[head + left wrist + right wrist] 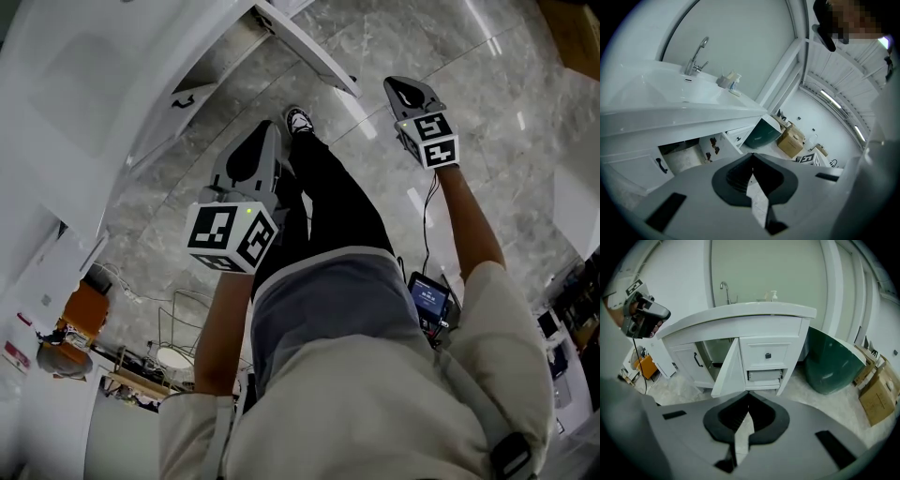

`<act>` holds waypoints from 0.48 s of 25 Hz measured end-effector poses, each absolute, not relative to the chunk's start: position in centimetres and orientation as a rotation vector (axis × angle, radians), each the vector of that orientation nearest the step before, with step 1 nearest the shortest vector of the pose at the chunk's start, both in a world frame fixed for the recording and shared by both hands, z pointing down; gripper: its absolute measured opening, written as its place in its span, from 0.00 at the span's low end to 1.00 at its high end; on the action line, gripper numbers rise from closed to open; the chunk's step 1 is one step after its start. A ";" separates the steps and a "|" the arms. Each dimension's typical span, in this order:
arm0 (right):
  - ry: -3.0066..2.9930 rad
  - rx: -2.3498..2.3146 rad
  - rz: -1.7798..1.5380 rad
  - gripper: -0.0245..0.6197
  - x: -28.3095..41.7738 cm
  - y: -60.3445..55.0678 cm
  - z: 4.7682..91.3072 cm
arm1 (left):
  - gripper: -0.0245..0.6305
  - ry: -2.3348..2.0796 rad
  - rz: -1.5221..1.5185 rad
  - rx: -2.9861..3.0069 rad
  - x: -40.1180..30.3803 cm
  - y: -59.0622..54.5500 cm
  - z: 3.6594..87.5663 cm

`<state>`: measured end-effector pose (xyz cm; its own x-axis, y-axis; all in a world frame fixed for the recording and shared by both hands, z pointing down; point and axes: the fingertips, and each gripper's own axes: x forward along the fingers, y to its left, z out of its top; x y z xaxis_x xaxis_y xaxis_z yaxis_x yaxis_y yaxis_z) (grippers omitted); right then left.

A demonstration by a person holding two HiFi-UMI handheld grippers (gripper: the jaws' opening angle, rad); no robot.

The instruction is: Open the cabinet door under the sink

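1. The sink cabinet (768,333) stands ahead of both grippers.
2. Its cabinet door (727,370) is swung open at the cabinet's front, well apart from all fingers.
3. The right gripper (749,395) and left gripper (752,155) have their fingers narrowed tip to tip, with nothing between them.

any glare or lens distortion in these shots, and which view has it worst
Head view: bright streaks of glare on the polished floor, otherwise sharp. Left gripper view: the heaviest fisheye, where the countertop bows and the corners go black. Right gripper view: the countertop bends into an arc and the corners are dark, but the open cabinet door reads clearly.
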<state>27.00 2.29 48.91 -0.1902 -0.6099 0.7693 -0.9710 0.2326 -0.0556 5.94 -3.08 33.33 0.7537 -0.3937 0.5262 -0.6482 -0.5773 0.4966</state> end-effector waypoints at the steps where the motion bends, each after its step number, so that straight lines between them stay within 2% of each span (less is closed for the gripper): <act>1: -1.886 1.462 0.752 0.06 27.1 2.2 48.2 | 0.04 -0.771 0.469 2.260 6.0 -3.1 33.0; 12: -1.925 1.541 0.760 0.06 26.9 2.6 41.3 | 0.04 -0.817 0.381 2.264 5.4 -3.4 29.2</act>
<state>26.86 2.59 41.33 -0.1882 -0.6658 0.7220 -0.9794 0.1815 -0.0879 5.45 -3.43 29.24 0.7591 -0.4474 0.4729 -0.6499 -0.5639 0.5096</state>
